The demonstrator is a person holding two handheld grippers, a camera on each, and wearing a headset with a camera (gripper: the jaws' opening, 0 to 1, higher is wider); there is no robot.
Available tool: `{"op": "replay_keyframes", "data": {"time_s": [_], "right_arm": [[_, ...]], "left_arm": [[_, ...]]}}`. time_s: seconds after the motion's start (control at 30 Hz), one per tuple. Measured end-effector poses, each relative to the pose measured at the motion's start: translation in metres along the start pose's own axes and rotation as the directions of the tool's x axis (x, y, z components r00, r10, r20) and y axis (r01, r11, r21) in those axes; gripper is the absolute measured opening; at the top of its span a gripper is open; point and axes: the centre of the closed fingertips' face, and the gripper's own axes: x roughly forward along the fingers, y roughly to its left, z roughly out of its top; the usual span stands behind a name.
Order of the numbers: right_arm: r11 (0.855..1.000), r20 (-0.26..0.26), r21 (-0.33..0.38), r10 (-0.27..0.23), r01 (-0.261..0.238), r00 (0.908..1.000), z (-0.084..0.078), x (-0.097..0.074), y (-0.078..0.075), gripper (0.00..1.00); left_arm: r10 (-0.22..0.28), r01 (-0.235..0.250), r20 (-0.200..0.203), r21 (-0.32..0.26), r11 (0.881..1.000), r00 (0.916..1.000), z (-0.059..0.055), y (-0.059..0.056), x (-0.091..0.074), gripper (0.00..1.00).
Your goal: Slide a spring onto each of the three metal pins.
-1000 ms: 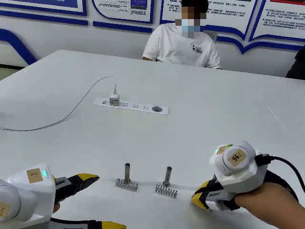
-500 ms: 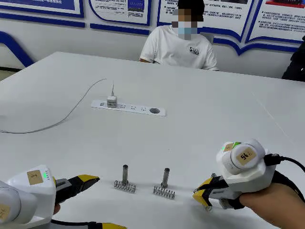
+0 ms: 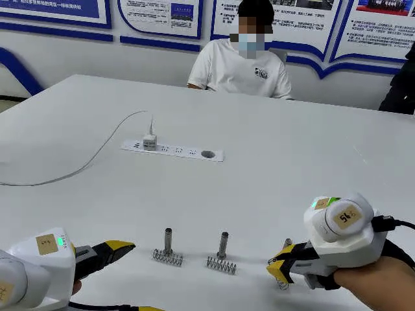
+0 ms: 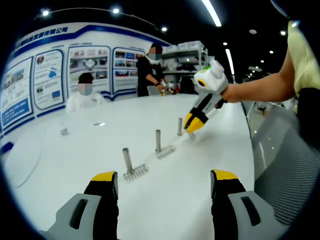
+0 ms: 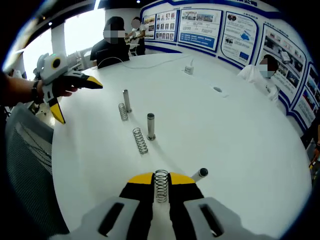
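**A:** Head view first. How far along is it?

**B:** Nothing is threaded yet, I'd judge. The left pin (image 3: 168, 238) and middle pin (image 3: 223, 243) stand bare on the white table (image 3: 259, 181). Each has a coil lying flat at its foot: the left spring (image 3: 167, 258) and the middle spring (image 3: 221, 265). The third pin (image 3: 287, 243) peeks out just behind the right tongs (image 3: 279, 264), which sit low over the table.

**A:** And the other hand?

**B:** The left tongs (image 3: 139, 277) are spread wide and carry nothing, off to the left of the pins.

**A:** Left gripper view?

**B:** The yellow tips are well apart. The three pins line up ahead, plain grey metal cylinders, smooth and dully shining. The springs are thin bright wire, closely coiled. The right tongs (image 4: 195, 122) hover at the far pin.

**A:** Right gripper view?

**B:** Black jaws with yellow tips pinch the third spring (image 5: 161, 186), which lies lengthwise between them. The third pin (image 5: 199, 173) is just beside the tips and bare. All three springs are left to seat, and this one looks nearest.
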Motion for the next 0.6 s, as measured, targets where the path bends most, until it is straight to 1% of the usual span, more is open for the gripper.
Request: {"op": "replay_keyframes", "data": {"time_s": [0.13,0.3,0.47,0.6], "right_arm": [[0.999,0.034,0.039,-0.001,-0.001,0.9994,0.003,-0.006,0.0,0.12],[0.999,0.071,0.049,-0.006,0.002,0.9975,0.011,-0.013,0.003,0.12],[0.999,0.111,0.049,-0.006,0.0,0.9938,0.023,-0.022,0.008,0.12],[0.999,0.145,0.05,0.005,-0.012,0.9894,0.035,-0.026,0.015,0.12]], "left_arm": [[-0.001,0.001,0.002,0.0,1.0,1.0,0.0,-0.001,0.0,0.77],[-0.011,0.011,0.006,0.002,1.0,0.9999,0.003,-0.004,0.002,0.76],[-0.03,0.03,0.018,0.006,1.0,0.9994,0.01,-0.01,0.007,0.75],[-0.049,0.049,0.035,-0.001,0.999,0.9982,0.018,-0.015,0.015,0.74]]}}
